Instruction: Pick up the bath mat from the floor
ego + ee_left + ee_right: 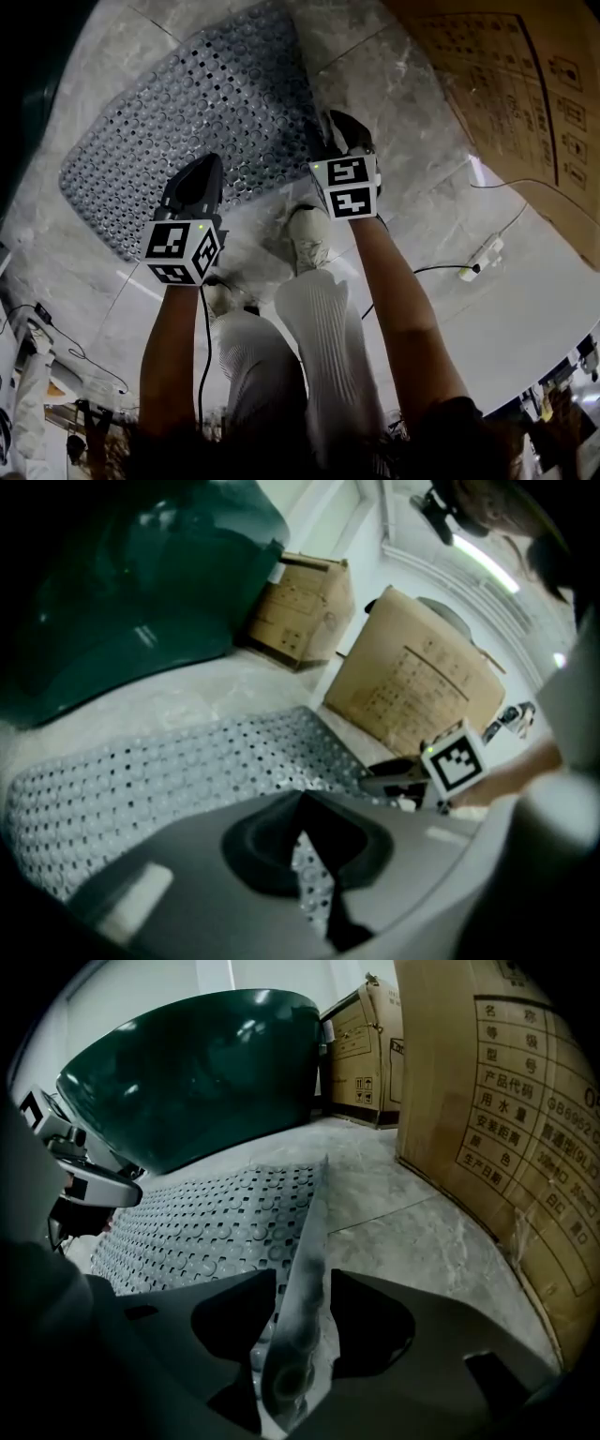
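The grey perforated bath mat (pixel 202 89) lies on the marble floor, spreading away from me. My left gripper (pixel 204 169) is shut on the mat's near edge, and a strip of mat (pixel 307 869) shows between its jaws. My right gripper (pixel 339 129) is shut on the near right corner, where the mat's edge (pixel 305 1241) stands up edge-on between the jaws while the rest of the mat (pixel 206 1222) lies flat. The left gripper view shows the right gripper's marker cube (pixel 457 757) at the mat's far side.
A dark green tub (pixel 197 1072) (pixel 122 583) stands past the mat. Cardboard boxes (pixel 511 103) (pixel 497 1101) (pixel 412 682) line the right side. A white power strip (pixel 483 255) with cable lies on the floor. The person's shoe (pixel 309 239) is just behind the mat.
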